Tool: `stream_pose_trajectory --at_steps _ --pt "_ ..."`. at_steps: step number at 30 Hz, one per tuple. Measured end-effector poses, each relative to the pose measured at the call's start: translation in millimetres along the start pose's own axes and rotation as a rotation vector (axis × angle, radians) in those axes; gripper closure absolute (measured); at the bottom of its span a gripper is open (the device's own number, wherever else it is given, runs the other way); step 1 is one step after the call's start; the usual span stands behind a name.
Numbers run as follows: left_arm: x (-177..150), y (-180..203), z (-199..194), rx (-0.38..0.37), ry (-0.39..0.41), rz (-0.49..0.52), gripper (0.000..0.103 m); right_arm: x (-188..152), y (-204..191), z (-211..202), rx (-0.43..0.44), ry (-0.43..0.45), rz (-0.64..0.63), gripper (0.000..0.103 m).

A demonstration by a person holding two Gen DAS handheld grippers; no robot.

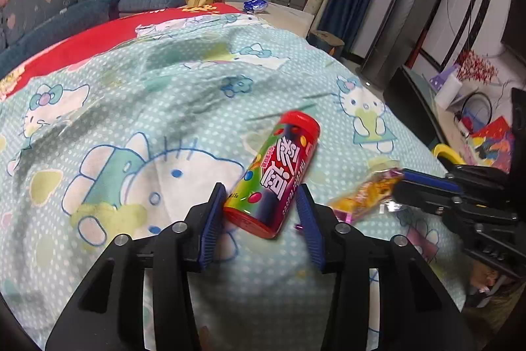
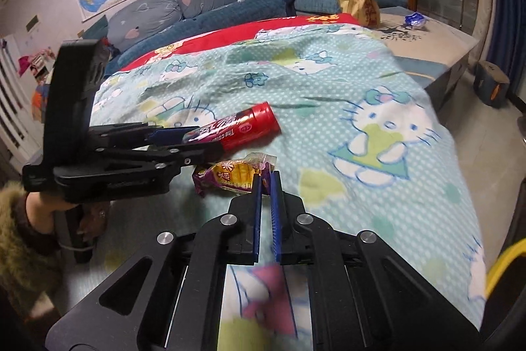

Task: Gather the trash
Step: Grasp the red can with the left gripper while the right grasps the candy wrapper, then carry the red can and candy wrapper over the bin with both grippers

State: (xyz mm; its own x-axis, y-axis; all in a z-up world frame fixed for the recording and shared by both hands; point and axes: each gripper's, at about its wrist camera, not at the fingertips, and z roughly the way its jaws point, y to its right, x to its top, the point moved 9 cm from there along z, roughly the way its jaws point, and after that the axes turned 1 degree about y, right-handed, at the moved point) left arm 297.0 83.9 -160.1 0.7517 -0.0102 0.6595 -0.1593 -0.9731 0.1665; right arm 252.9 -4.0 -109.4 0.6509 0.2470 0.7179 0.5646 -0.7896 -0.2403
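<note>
Right hand-held gripper (image 2: 267, 178) pinched on yellow wrapper (image 2: 235, 175); left hand-held gripper (image 1: 261, 203) half-open astride candy tube (image 1: 273, 173).

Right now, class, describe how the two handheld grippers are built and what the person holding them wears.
Both the left gripper and the right gripper are matte black plastic frames with silver screws and flat, ribbed blue pads on the fingers. The person's sleeve is dark with an olive-green furry cuff.
</note>
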Motion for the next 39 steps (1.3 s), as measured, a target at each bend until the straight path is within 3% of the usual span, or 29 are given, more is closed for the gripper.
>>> stream_pose_trajectory --at_steps 8,20,39 --pt "-13.0 32.9 -9.6 0.057 0.005 0.07 0.064 -22.3 27.9 -41.5 -0.025 0.031 0.071 0.1" --pt "-17.8 89.8 -35.9 -0.027 0.084 0.053 0.065 -46.9 73.0 -95.3 -0.074 0.097 0.167 0.1" --pt "-14.8 163.6 -55.1 -0.119 0.133 0.116 0.068 -70.0 152.7 -158.4 -0.189 0.186 0.322 0.1"
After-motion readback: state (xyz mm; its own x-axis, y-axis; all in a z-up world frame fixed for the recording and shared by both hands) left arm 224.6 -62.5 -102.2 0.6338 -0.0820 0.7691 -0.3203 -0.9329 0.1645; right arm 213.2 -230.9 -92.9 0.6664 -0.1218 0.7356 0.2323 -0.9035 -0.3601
